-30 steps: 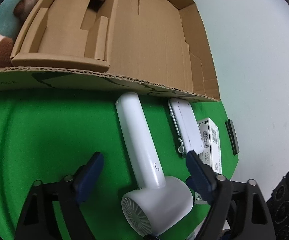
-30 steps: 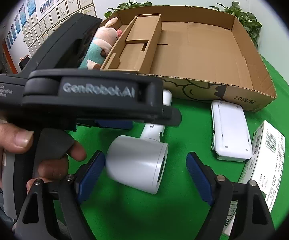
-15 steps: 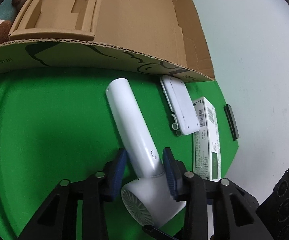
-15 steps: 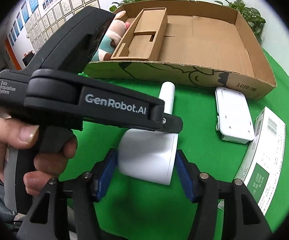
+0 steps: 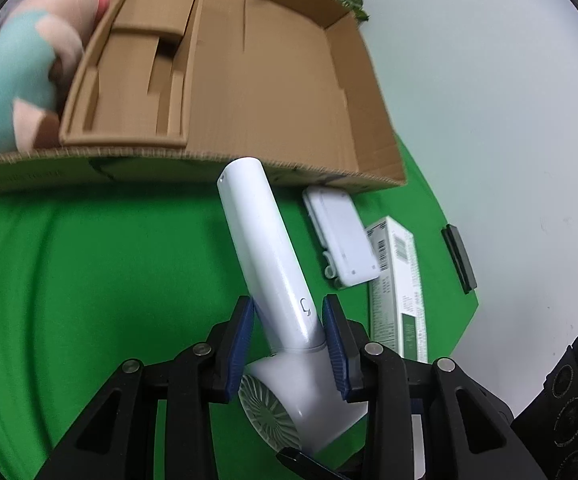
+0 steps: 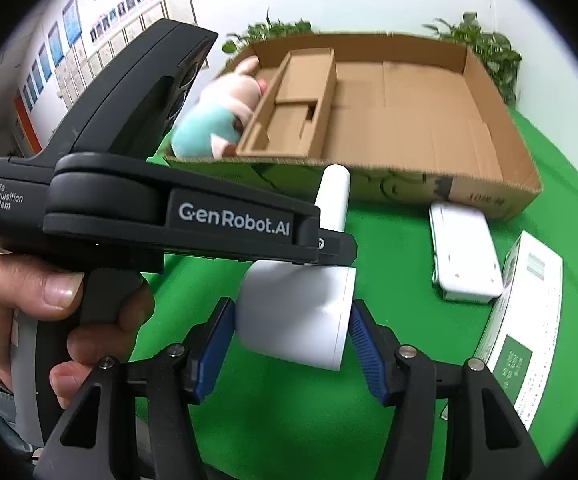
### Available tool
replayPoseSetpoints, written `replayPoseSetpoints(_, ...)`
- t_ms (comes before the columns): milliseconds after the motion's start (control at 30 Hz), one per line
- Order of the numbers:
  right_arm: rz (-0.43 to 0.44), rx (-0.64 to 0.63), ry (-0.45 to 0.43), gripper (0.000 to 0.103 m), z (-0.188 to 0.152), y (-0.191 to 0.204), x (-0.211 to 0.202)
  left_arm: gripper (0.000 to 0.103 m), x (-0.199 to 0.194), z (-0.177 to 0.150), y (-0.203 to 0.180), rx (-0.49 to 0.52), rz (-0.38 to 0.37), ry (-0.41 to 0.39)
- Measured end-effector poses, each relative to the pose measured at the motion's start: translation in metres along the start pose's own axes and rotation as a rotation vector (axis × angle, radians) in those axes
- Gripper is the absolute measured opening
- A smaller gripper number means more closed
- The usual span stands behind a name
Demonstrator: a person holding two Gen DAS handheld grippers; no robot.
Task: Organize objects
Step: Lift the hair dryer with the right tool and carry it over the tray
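Observation:
A white hair dryer [image 5: 265, 248] is held by both grippers above the green cloth. My left gripper [image 5: 289, 320] is shut on its handle, just above the round head. My right gripper [image 6: 291, 330] is shut on the dryer's barrel [image 6: 297, 312]. The handle tip [image 6: 333, 196] points at the front wall of the open cardboard box [image 5: 273, 80], also in the right wrist view [image 6: 409, 120]. The left gripper's black body [image 6: 149, 200] fills the left of the right wrist view.
A plush toy [image 5: 21, 80] and a cardboard insert [image 5: 137, 80] lie in the box's left part. A white flat case [image 5: 341, 240] and a green-and-white carton [image 5: 401, 288] lie on the cloth [image 5: 89, 280] to the right. A black device [image 5: 459, 258] lies on the white table.
Both grippers closed from open onto the hair dryer, the left on the handle and the right on the barrel. The dryer has since risen off the cloth toward the box.

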State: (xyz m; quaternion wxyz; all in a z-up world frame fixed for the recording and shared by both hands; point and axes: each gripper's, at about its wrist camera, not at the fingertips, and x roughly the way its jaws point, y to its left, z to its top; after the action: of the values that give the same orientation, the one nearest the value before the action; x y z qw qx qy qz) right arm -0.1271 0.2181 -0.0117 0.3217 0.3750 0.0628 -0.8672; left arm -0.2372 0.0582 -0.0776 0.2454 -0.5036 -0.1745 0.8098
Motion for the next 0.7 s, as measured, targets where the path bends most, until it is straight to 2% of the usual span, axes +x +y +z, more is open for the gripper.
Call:
replayPoseSetpoints(367,0.007,0.002,-0.078,0.057,0.017,-0.002,-0.011,0.028,-0.05,0.021,-0.016,0.057,0.017,-0.073)
replayPoseSetpoints(600,0.006,-0.007,-0.133,0.057,0.035,-0.009,-0.015,0.028,-0.076,0.047,-0.026,0.109,0.034,-0.122)
replayPoseSetpoints(700,0.009,-0.004,-0.152,0.057,0.045,-0.012,-0.015,0.027,-0.049,0.053,-0.057,0.131,0.043,-0.14)
